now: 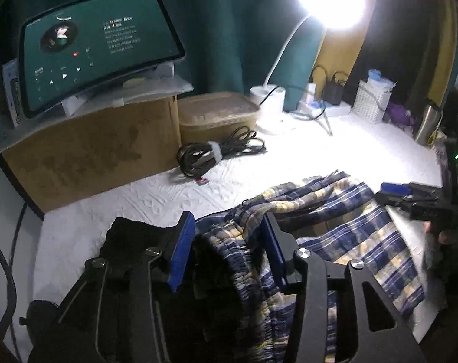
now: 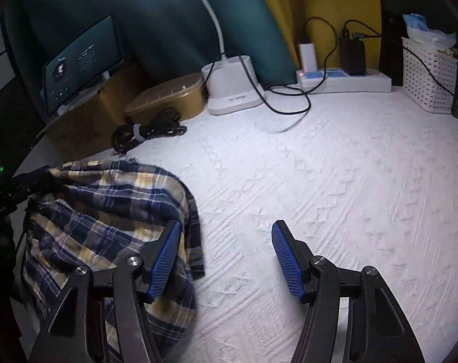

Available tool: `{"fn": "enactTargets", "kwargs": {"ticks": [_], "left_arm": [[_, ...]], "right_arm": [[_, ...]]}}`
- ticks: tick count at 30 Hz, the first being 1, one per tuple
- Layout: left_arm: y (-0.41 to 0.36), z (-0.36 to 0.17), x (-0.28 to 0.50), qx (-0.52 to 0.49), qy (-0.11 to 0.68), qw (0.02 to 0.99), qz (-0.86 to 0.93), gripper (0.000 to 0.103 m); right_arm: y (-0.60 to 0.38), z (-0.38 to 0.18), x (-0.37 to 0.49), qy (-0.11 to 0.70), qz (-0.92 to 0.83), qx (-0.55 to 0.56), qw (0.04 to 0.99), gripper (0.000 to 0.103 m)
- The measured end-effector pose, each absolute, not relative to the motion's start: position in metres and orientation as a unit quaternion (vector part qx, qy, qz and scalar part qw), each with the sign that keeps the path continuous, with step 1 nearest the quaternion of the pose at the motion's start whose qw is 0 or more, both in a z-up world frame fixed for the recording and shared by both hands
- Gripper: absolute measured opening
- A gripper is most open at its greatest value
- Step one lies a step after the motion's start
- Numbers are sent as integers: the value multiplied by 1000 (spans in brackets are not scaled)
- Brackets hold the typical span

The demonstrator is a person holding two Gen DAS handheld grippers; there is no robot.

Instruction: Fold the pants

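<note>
Pants, blue-and-yellow plaid, lie bunched on the white textured bedspread at its near edge, well apart from the lamp base. Left gripper has its 2 pads spread around the gathered waistband without pressing. Right gripper is spread wide, empty, just beside the cloth's edge.

The pants are soft woven plaid cloth, lying on a matt white bedspread with raised stitching (quilted-looking). Beside it stand a dull cardboard box and a glossy tablet screen.
</note>
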State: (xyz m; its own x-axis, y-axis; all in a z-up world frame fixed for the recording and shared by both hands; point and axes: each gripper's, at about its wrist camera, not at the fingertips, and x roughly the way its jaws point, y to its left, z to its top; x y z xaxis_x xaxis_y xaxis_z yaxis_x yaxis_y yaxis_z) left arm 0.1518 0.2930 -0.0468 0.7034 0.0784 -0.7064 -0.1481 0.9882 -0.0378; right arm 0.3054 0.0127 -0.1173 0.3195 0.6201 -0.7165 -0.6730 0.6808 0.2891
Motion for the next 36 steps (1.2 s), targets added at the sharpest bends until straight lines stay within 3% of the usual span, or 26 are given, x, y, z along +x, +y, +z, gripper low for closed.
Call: {"fn": "enactTargets", "kwargs": {"ticks": [10,15,36], "left_arm": [[307,-87,170,-40,416,905,79,49],[311,-89,171,-42,414,905,86,59],[291,-66,123,-43,391,915,90,59]], "right_arm": [[29,-128,303,428,394,-61,811,63],[29,-129,303,428,390,-65,813,63],[8,-112,263,409,375,-68,829,65]]}}
